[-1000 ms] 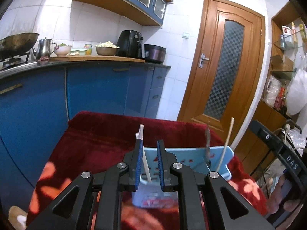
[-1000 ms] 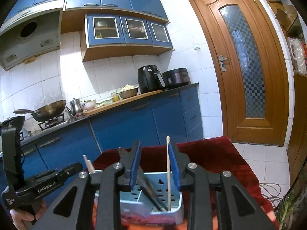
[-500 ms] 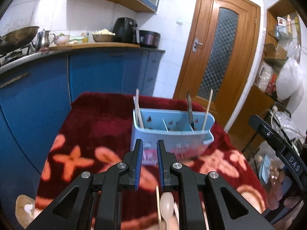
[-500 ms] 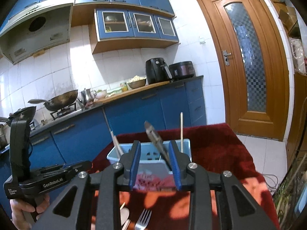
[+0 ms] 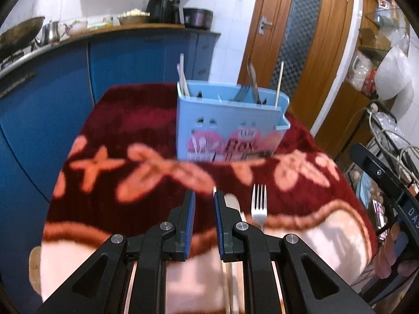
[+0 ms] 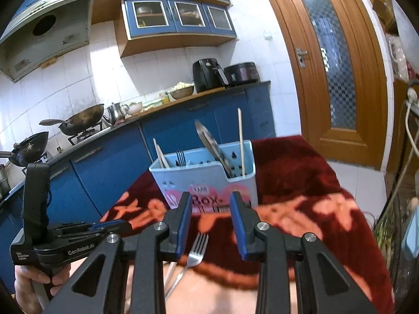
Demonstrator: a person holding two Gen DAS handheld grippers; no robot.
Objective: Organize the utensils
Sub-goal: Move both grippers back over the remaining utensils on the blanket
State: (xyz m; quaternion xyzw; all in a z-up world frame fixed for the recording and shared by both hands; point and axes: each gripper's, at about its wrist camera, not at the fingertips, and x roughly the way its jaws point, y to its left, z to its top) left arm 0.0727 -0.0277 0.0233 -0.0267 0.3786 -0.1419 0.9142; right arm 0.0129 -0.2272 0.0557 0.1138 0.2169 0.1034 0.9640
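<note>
Blue-padded jaws on both tools stand spread and empty: the left gripper (image 5: 203, 196) with a narrow gap, the right gripper (image 6: 211, 198) wider. A second ago each pair hung over the pale blue caddy (image 5: 230, 123) with a chopstick between its pads; since then both have drawn back and dropped low over the red flowered blanket (image 5: 125, 130) covering the bench. Those chopsticks now stand in the caddy, so that delivery looks finished and the next pickup is probably beginning. Near the front edge lies a steel fork (image 6: 195, 252), just below and between the right jaws, its long axis running toward the caddy, tines pointing at it, handle toward the person. Beside the left jaws lie a pale spoon (image 5: 231, 201) and a chopstick (image 5: 215, 189), mostly hidden.
</note>
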